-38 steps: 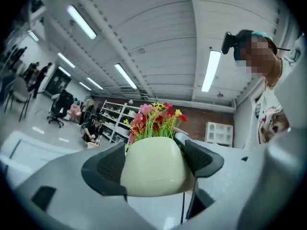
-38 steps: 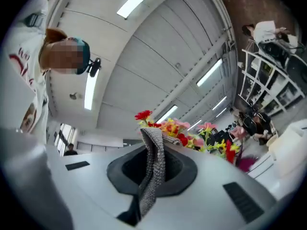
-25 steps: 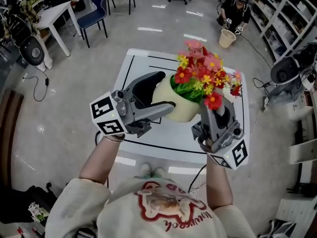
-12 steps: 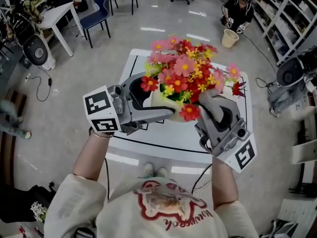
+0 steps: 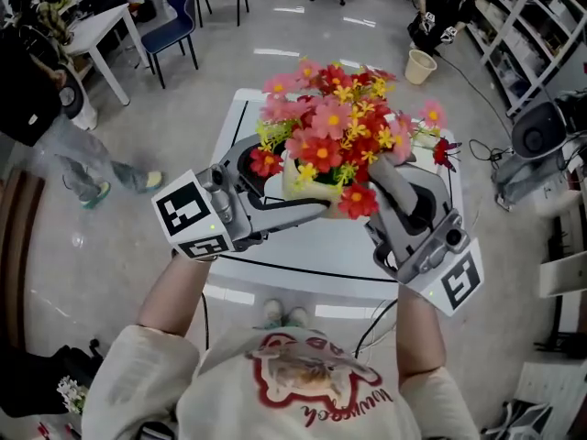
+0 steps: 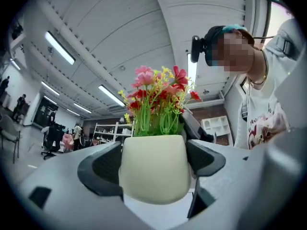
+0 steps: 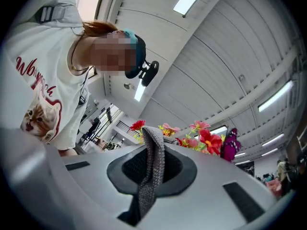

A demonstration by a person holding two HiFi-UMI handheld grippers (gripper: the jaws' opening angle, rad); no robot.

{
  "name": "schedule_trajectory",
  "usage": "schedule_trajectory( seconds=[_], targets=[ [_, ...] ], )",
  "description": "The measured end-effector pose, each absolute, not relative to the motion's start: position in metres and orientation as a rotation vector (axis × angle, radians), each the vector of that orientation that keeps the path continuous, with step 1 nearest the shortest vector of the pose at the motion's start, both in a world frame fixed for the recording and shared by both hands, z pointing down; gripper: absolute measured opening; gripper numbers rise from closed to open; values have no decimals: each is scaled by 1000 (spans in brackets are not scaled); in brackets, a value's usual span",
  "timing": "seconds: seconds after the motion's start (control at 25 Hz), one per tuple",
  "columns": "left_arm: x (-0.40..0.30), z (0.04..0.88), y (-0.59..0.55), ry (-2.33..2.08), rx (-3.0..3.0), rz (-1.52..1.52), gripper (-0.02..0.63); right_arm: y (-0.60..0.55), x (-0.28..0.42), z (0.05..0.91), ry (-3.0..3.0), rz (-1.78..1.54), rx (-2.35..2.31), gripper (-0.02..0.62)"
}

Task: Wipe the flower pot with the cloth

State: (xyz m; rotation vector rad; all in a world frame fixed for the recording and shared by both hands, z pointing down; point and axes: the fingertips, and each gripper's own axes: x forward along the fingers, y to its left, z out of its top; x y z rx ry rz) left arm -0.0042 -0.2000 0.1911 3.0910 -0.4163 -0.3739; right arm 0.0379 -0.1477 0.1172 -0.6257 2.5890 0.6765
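The left gripper's (image 6: 154, 163) jaws, having just opened slightly, clamp the flower pot (image 5: 307, 189) clear above the worktop (image 5: 303, 250), while the right gripper's (image 5: 383, 174) jaws pinch the cloth (image 7: 152, 157) beside its flowers (image 5: 335, 122); both grasps are complete, and wiping apparently remains, cloth-to-pot contact being indeterminable.

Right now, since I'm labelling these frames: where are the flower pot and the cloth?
flower pot (image 6: 153, 169): left gripper view, on its cream front wall.
cloth (image 7: 152, 164): right gripper view, on the middle of the grey knit strip.
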Motion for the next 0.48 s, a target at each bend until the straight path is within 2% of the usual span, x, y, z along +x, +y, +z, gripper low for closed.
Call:
schedule_trajectory(
  seconds=[0.32,0.48],
  targets=[
    [-10,162,-203,-387,2955,-699,423,-153,53,96,2538,679,-667,8],
    [-13,156,-204,-379,2930,-757,414,-160,51,91,2518,642,-694,8]
  ],
)
